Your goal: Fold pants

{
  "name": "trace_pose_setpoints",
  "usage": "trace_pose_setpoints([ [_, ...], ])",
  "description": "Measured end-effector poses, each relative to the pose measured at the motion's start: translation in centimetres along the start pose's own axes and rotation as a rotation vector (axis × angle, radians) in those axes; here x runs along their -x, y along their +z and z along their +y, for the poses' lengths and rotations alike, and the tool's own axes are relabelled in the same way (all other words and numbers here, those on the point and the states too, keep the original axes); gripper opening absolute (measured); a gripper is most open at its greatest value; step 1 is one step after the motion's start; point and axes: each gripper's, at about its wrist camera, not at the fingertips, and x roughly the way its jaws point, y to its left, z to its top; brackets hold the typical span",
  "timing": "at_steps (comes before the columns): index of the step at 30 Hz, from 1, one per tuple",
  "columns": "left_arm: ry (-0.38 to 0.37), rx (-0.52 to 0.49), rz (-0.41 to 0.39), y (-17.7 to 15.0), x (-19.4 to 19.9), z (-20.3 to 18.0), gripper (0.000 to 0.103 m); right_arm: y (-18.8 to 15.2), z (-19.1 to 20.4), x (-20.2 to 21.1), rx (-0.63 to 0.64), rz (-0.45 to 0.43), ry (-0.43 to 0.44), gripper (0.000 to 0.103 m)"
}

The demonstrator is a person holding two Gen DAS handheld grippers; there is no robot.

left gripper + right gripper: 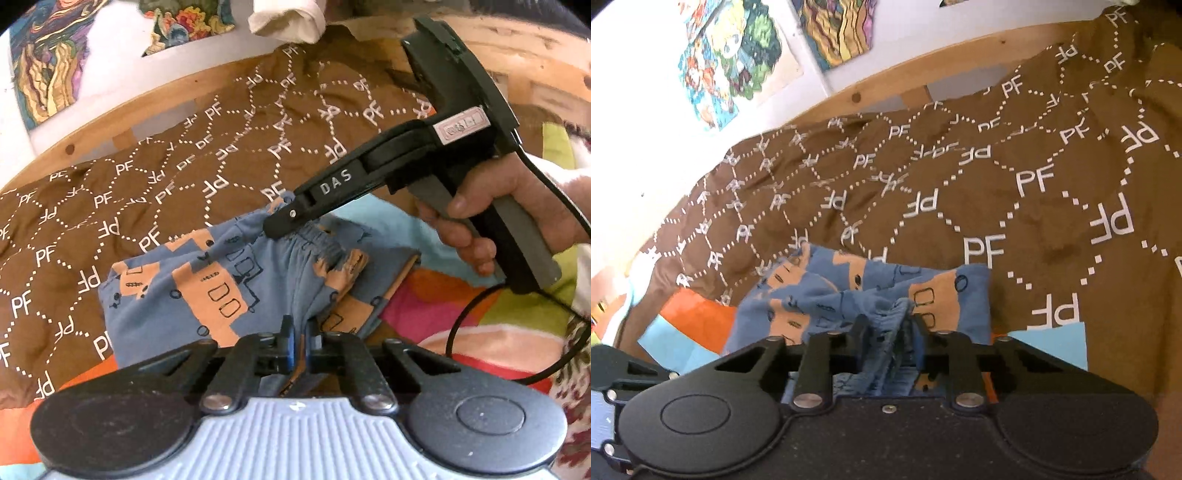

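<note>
**K:** While both grippers are on the cloth, where do the pants (207, 291) sit?

**M:** On the bed, at the near edge of the brown PF-print cover (155, 184), partly overlapping the multicoloured sheet (424, 306) beneath. Blue fabric with orange patches, already doubled over into a short bundle.

**K:** Axis?

**M:** Long axis runs roughly along the bed's near edge, left to right in the left wrist view. Elastic waistband is bunched at the right end, the flatter folded part lies to the left.

**K:** Grippers?

**M:** Left gripper (297, 341) has its jaws nearly together, pinching a thin fold of the pants at the near edge. Right gripper (888, 326) is clamped on the gathered waistband; in the right wrist view a wad of cloth fills the gap between its fingers. From the left wrist view its tip lands on the waistband on the far side, with a hand (491, 218) round the grey handle.

**K:** Room to move?

**M:** Open brown cover beyond the pants, rumpled but bare, right up to the wooden bed rail (122, 107) on the far side. White cloth (286, 18) lies at the far end.

**K:** Surroundings?

**M:** White wall behind the rail with colourful posters (733, 59). Cable (476, 317) loops off the right handle over the sheet.
</note>
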Motion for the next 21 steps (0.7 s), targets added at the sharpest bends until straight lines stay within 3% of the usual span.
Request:
trace_pose_setpoints([
  [6, -0.032, 0.019, -0.039, 1.3, 1.2, -0.6, 0.005, 1.5, 0.6, 2.6, 0.020, -0.042, -0.017, 0.021],
  [10, -0.032, -0.042, -0.002, 1.1, -0.4, -1.9, 0.005, 1.1, 0.0, 2.5, 0.051, 0.000, -0.084, 0.024],
  [14, -0.042, -0.060, 0.029, 0.2, -1.7, -2.3, 0.007, -0.2, -0.2, 1.3, 0.123, 0.043, -0.156, 0.032],
  [17, -0.060, -0.019, 0.026, 0.0, -1.4, -1.8, 0.010, -0.7, -0.1, 1.2, 0.149, 0.044, -0.178, 0.038],
  [18, -0.073, 0.014, 0.024, 0.0, -1.0, -1.4, 0.015, -0.7, -0.1, 1.4, 0.146, 0.040, -0.185, 0.041],
  [20, -0.099, 0.082, 0.020, 0.0, -0.2, -0.5, 0.033, -0.8, 0.0, 1.7, 0.143, 0.034, -0.223, 0.066],
  [21, -0.100, 0.126, 0.007, 0.1, 0.4, 0.0, 0.050, -0.9, 0.0, 2.1, 0.147, 0.026, -0.252, 0.071],
])
